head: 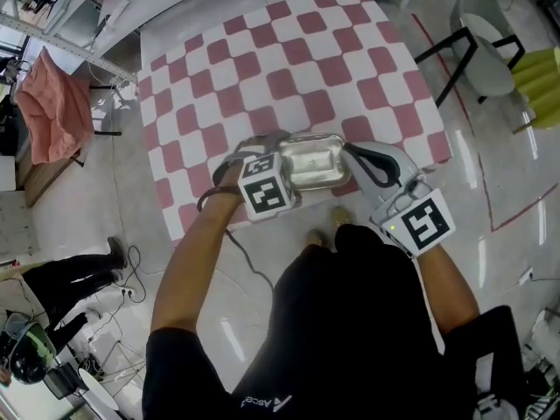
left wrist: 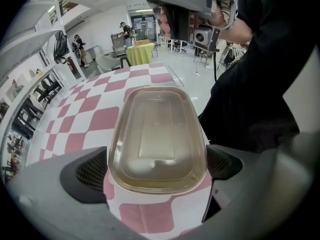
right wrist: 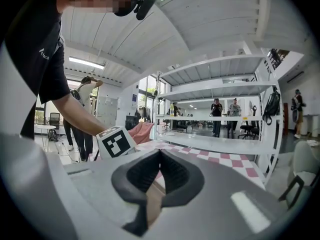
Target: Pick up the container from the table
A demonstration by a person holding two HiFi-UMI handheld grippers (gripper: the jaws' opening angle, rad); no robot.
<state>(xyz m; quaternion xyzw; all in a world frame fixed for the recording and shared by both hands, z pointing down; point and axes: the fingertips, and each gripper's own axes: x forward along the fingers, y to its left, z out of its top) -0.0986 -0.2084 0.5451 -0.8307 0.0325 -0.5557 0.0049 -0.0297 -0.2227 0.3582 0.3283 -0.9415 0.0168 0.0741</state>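
Note:
A clear, shallow rectangular container point(head: 313, 160) sits on the pink-and-white checked tablecloth point(head: 262, 59), near the table's front edge. My left gripper point(head: 262, 160) points steeply down over the container's left end. In the left gripper view the container point(left wrist: 157, 134) lies between the wide jaws of the left gripper point(left wrist: 157, 166), its rim very close to both pads point(left wrist: 92, 171). It still rests on the cloth. My right gripper point(head: 354, 154) is held nearly level at the container's right end. In its own view the right gripper point(right wrist: 159, 153) is shut with nothing between its jaws.
A chair point(head: 486, 42) and a yellow-green object point(head: 538, 77) stand on the floor to the right of the table. A pink cloth point(head: 52, 103) hangs at the left. A person in black point(head: 61, 278) and cables are at the lower left. White shelving point(right wrist: 220, 114) stands beyond the table.

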